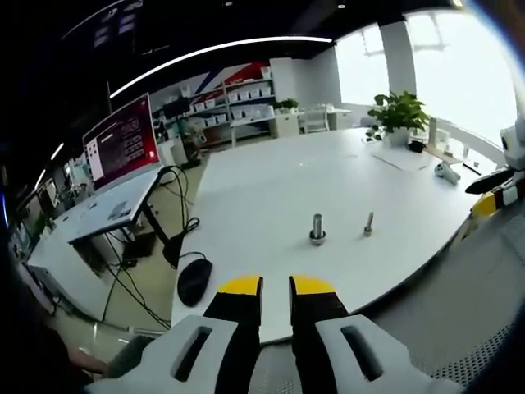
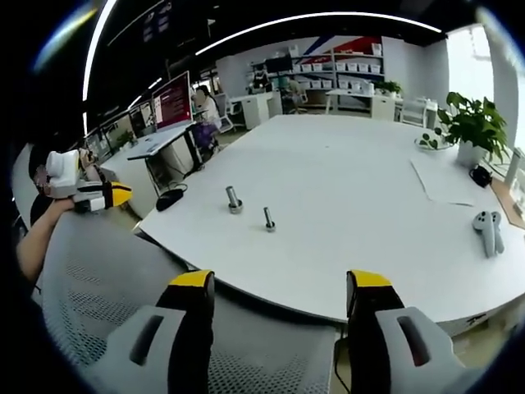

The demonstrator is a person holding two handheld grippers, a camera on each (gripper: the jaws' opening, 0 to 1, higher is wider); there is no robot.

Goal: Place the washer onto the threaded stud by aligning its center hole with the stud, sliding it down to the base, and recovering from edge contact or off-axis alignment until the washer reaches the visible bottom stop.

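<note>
A thick threaded stud (image 1: pixel 317 228) stands upright on the white table (image 1: pixel 271 189), with a wider ring at its foot; I cannot tell if that is the washer. A thinner stud (image 1: pixel 368 223) stands to its right. The same two show as thick stud (image 2: pixel 234 199) and thin stud (image 2: pixel 268 218). My left gripper (image 1: pixel 276 287) hovers before the table's near edge, its jaws a narrow gap apart with nothing between them. My right gripper (image 2: pixel 280 283) is wide open and empty, short of the table edge. The left gripper (image 2: pixel 92 195) also shows at the far left, held by a hand.
A black mouse (image 1: pixel 194 281) lies at the table's left corner. A potted plant (image 1: pixel 399 111), a white controller (image 2: pixel 489 230) and a paper sheet (image 2: pixel 447 180) sit at the far side. A grey mesh chair (image 2: pixel 107 279) lies under both grippers. A desk with a monitor (image 1: pixel 123 139) stands to the left.
</note>
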